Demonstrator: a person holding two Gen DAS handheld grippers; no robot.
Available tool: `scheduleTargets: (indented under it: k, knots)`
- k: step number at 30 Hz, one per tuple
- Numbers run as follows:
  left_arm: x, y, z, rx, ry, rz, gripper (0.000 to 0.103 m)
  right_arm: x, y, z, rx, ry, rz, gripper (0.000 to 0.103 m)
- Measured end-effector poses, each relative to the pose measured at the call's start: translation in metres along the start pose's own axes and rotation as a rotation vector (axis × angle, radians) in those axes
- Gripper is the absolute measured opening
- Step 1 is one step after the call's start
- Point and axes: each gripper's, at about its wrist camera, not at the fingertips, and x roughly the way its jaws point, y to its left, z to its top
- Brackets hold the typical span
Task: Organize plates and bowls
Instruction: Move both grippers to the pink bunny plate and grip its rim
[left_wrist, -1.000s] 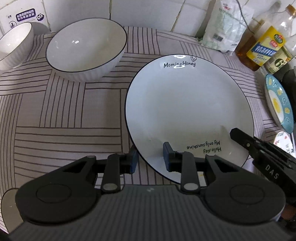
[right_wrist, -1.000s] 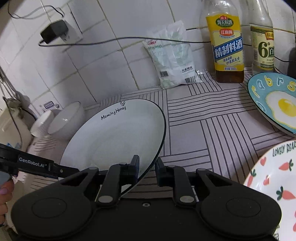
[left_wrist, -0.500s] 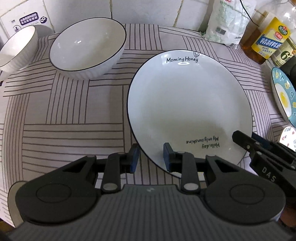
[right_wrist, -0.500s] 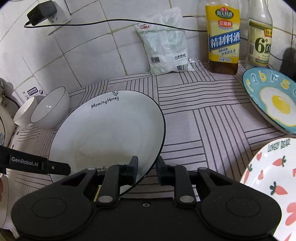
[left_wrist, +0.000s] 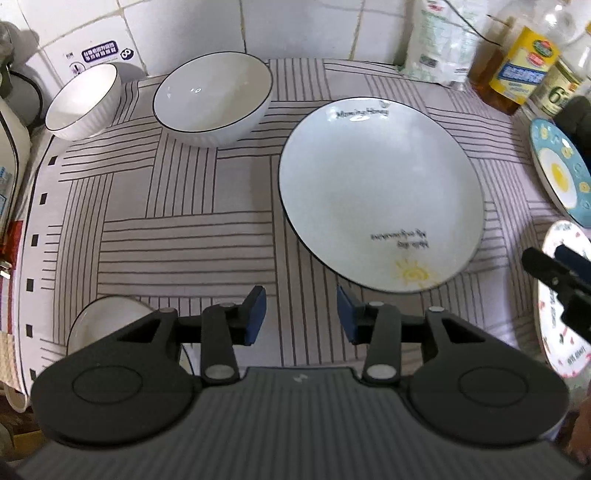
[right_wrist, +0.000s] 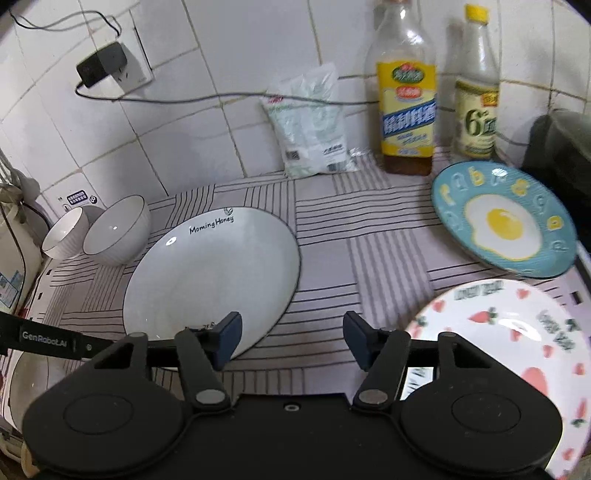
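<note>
A large white plate (left_wrist: 376, 192) with a black rim and "Morning Honey" lettering lies flat on the striped cloth; it also shows in the right wrist view (right_wrist: 210, 277). My left gripper (left_wrist: 301, 314) is open and empty, just short of the plate's near edge. My right gripper (right_wrist: 291, 338) is open and empty, to the right of the plate's near edge. Two white bowls, a large one (left_wrist: 212, 98) and a small one (left_wrist: 83, 101), stand at the back left. A blue egg plate (right_wrist: 504, 219) and a strawberry plate (right_wrist: 517, 339) lie at the right.
A small white dish (left_wrist: 107, 325) lies at the cloth's near left corner. Two bottles (right_wrist: 406, 110) and a white bag (right_wrist: 310, 122) stand against the tiled wall. A dark appliance (right_wrist: 561, 147) stands at far right. A charger and cable (right_wrist: 103, 70) hang on the wall.
Both grippers let go of the white plate, opened and drew back. The plate now lies flat on the cloth.
</note>
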Motion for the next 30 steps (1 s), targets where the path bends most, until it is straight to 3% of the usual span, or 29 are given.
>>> scheduleTargets:
  k: [10, 19, 30]
  knots:
    - [-0.041, -0.045, -0.017, 0.110, -0.025, 0.024, 0.057, -0.066, -0.036, -0.009, -0.080, -0.054, -0.053, 0.072]
    - [-0.061, -0.101, -0.031, 0.215, -0.044, -0.037, 0.066, -0.126, -0.070, -0.031, -0.187, -0.131, -0.130, 0.072]
    - [-0.055, -0.160, -0.047, 0.341, -0.051, -0.086, 0.074, -0.141, -0.117, -0.068, -0.200, -0.222, -0.227, 0.072]
